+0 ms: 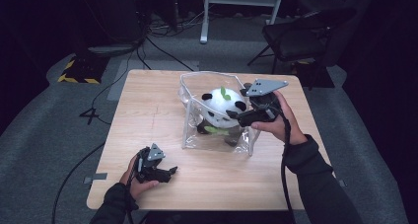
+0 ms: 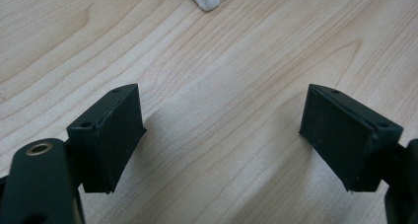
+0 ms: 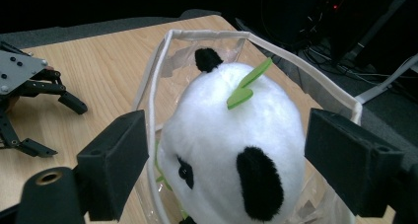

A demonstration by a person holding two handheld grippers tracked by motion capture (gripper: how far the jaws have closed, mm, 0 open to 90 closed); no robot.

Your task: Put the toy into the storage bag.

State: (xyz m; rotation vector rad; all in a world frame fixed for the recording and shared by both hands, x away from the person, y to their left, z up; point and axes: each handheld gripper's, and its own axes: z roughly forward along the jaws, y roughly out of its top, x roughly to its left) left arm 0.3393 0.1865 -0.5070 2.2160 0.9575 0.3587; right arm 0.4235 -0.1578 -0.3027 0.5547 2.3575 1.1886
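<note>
a plush panda (image 3: pixel 231 150) sits inside a clear plastic bag (image 1: pixel 192 110) standing on the wooden worktop (image 1: pixel 148 115). the right tongs (image 3: pixel 224 160) straddle the panda's head, spread wide, pads not touching it. the left tongs (image 2: pixel 222 135) rest near the bag's front corner, wide apart, holding nothing.

Pale wood grain runs across the desk (image 2: pixel 207 86), smooth with a soft satin sheen. The panda toy (image 3: pixel 231 150) is plush cloth, fluffy white pile with matt black patches, and flat green felt leaves stand on its head. Around it sits the bag (image 1: pixel 190 113), clear glossy plastic catching the light, edged with a whitish fabric-like trim. The right claw (image 3: pixel 226 165) shows matt black jaws faced with rough, grainy pads; the left claw (image 2: pixel 222 135) has the same dull, textured facing.
</note>
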